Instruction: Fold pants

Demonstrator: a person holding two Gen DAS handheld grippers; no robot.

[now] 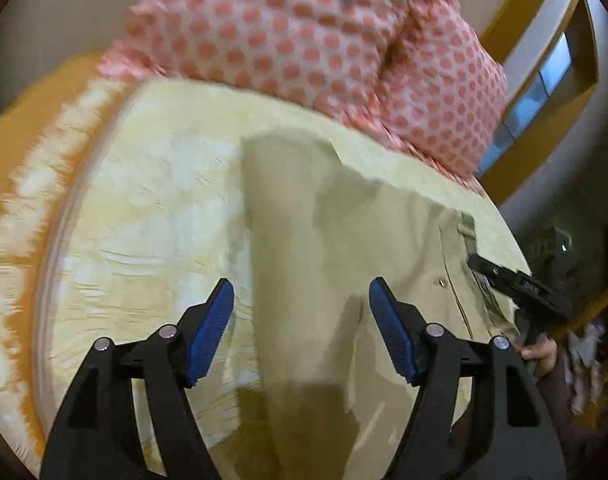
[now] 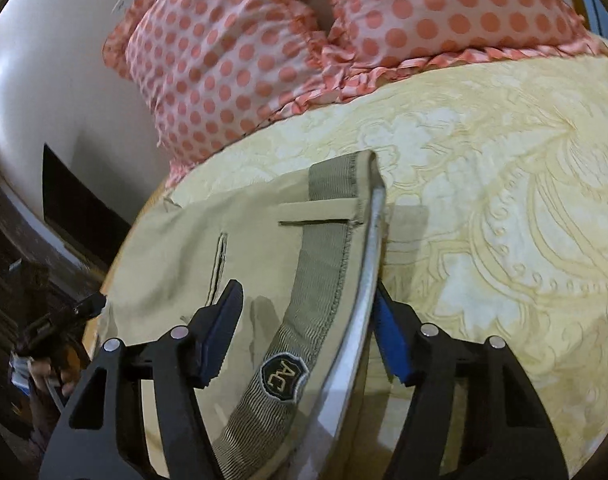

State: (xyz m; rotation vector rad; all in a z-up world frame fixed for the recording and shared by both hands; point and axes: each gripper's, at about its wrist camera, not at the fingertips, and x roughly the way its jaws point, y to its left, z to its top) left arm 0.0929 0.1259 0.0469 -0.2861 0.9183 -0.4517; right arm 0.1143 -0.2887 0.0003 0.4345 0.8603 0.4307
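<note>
Khaki pants (image 1: 304,248) spread flat on the yellow patterned bedspread (image 1: 144,208), filling the centre and lower right of the left view; waistband (image 2: 328,240) with a dark "AC" badge (image 2: 283,372) running up the middle of the right view. Left gripper (image 1: 302,332) spread wide above a trouser leg, gripping nothing. Right gripper (image 2: 308,336) likewise released, straddling the waistband edge. Pink polka-dot pillows (image 2: 232,60) along the top, beyond the pants.
</note>
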